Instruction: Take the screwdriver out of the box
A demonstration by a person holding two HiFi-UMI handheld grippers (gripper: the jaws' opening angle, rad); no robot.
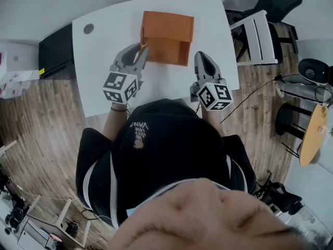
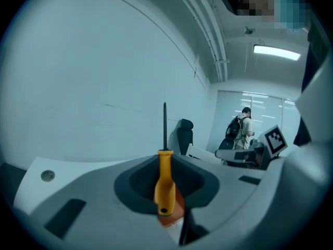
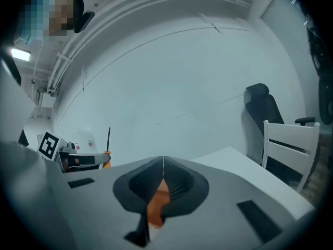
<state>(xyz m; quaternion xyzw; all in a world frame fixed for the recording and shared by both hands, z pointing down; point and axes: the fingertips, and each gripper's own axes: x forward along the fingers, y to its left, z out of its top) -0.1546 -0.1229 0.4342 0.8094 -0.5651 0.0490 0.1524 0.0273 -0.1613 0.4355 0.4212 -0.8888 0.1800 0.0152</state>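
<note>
Left gripper view: the left gripper (image 2: 165, 163) clamps the screwdriver (image 2: 164, 186) upright between its jaws.

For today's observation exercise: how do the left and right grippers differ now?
The left gripper is shut on the yellow-handled screwdriver, shaft upright; the right gripper has fingers meeting on nothing. The left gripper is beside the orange box on its left, the right gripper on its right. Both carry marker cubes.

Black shirt (image 1: 171, 139), white stripes (image 1: 111, 191); grey left gripper (image 1: 140, 47), right gripper (image 1: 203, 55); marker cubes (image 1: 121, 86).
</note>
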